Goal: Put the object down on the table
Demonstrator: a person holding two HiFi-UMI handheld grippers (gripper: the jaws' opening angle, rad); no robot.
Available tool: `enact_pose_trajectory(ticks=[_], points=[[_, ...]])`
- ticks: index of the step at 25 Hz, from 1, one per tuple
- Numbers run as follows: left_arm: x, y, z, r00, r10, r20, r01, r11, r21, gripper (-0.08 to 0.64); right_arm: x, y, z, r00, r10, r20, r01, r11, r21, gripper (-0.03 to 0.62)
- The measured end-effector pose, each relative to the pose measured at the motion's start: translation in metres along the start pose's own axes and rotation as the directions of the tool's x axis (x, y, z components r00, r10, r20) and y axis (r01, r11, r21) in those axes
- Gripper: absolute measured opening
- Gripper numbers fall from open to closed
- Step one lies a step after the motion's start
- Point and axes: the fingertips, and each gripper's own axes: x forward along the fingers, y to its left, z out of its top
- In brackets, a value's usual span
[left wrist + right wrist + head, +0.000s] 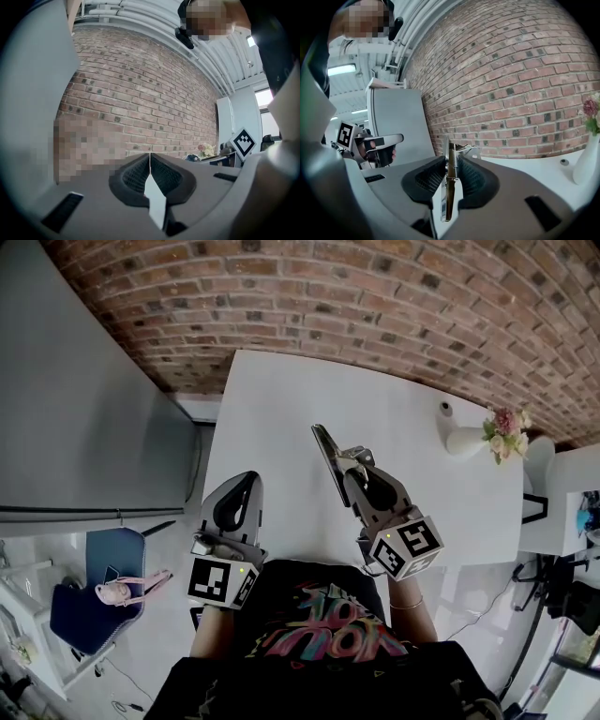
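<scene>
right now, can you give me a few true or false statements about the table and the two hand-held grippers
1. The right hand-held gripper is shut on a metal clip. True.
2. The left hand-held gripper holds a pen. False: its jaws are together with nothing between them.
3. A white vase with flowers stands on the table. True.
4. The metal clip already lies on the table. False: it is clamped in the right hand-held gripper, not set down.
5. The wall behind the table is plain white. False: it is brick.
</scene>
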Motion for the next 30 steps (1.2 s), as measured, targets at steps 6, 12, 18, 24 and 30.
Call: enact_pose_trajectory(ticks=[6, 12, 18, 24, 30], points=[[0.006, -0.005, -0.02, 0.999, -0.035, -0.034, 0.035, 0.999, -0.006, 0.026, 0.01, -0.003, -0.031, 0.998, 0.003, -0.055, -0.001, 1.0, 0.026, 0.103], [0.016, -0.011, -0.043, 0.994, -0.068, -0.081, 0.067, 0.998, -0.013, 0.026, 0.017, -0.012, -0.062, 0.995, 0.013, -0.101, -0.007, 0.998, 0.057, 0.103], [0.021, -0.016, -0.067, 0.989, -0.08, -0.123, 0.076, 0.997, -0.031, 0.026, 0.024, -0.021, -0.098, 0.99, 0.035, -0.138, -0.021, 0.995, 0.098, 0.103], [0.02, -0.015, -0.081, 0.987, -0.072, -0.141, 0.066, 0.997, -0.043, 0.026, 0.034, -0.024, -0.136, 0.982, 0.081, -0.171, -0.052, 0.984, 0.17, 0.103], [0.017, -0.011, -0.088, 0.987, -0.051, -0.152, 0.044, 0.998, -0.047, 0.026, 0.041, -0.032, -0.176, 0.97, 0.078, -0.231, -0.018, 0.967, 0.254, 0.103]])
